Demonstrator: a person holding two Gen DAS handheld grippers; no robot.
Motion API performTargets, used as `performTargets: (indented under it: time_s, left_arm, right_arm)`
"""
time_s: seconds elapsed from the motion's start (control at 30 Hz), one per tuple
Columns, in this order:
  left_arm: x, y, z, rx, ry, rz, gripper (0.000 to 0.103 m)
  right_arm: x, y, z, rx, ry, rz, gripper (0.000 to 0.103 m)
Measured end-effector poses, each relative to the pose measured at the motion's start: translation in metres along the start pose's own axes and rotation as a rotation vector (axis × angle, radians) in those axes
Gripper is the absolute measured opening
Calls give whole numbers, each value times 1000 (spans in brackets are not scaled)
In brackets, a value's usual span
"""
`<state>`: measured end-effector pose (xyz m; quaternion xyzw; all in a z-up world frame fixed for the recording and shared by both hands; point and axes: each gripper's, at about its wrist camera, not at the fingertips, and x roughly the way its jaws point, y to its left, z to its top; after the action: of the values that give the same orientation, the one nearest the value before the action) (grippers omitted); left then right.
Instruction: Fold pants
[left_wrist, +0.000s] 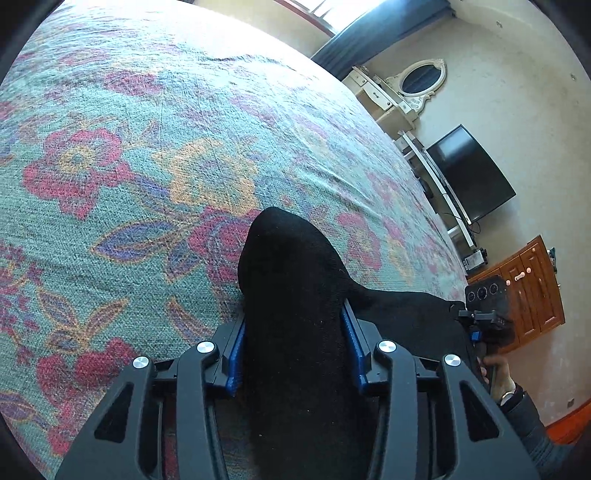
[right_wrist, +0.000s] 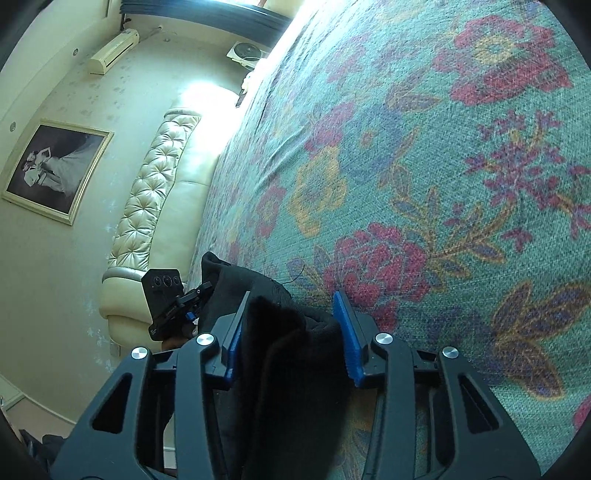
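The black pants (left_wrist: 295, 295) lie bunched on a floral bedspread (left_wrist: 147, 166). My left gripper (left_wrist: 293, 314) is shut on a thick fold of the black fabric, which bulges out past its blue pads (left_wrist: 236, 347) and hides the fingertips. The pants stretch right toward the other gripper's body (left_wrist: 487, 310). In the right wrist view my right gripper (right_wrist: 291, 306) is shut on another bunch of the pants (right_wrist: 291, 354) between its blue pads (right_wrist: 345, 332). The left gripper's body (right_wrist: 166, 302) shows just to the left of it, close by.
The bedspread (right_wrist: 424, 166) fills most of both views. A tufted cream headboard (right_wrist: 155, 184) and a framed picture (right_wrist: 55, 170) are on the left. A television (left_wrist: 469, 173), a white dresser with mirror (left_wrist: 406, 88) and a wooden cabinet (left_wrist: 532, 291) stand beyond the bed's edge.
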<state>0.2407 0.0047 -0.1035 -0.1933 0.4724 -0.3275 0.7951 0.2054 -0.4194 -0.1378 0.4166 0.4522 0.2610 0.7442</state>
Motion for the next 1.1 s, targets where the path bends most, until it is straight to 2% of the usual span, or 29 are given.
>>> performTargets:
  time_s: [0.23,0.4,0.57,1.1]
  left_arm:
    - [1,-3,1,24,-18,18,41]
    - [-1,-16,-1,94,-37,74,35]
    - [-1,-24,-1,144,-55,111,34]
    - [-16,-13,6,143,-80,113,30]
  right_arm:
    - [0,0,-1,-5,-10,-3,42]
    - [1,1,0,-4,-15,-3,41]
    - [3,5,2,-13,-24,-12,40]
    - [22,19,18,-21,-42,-8,31]
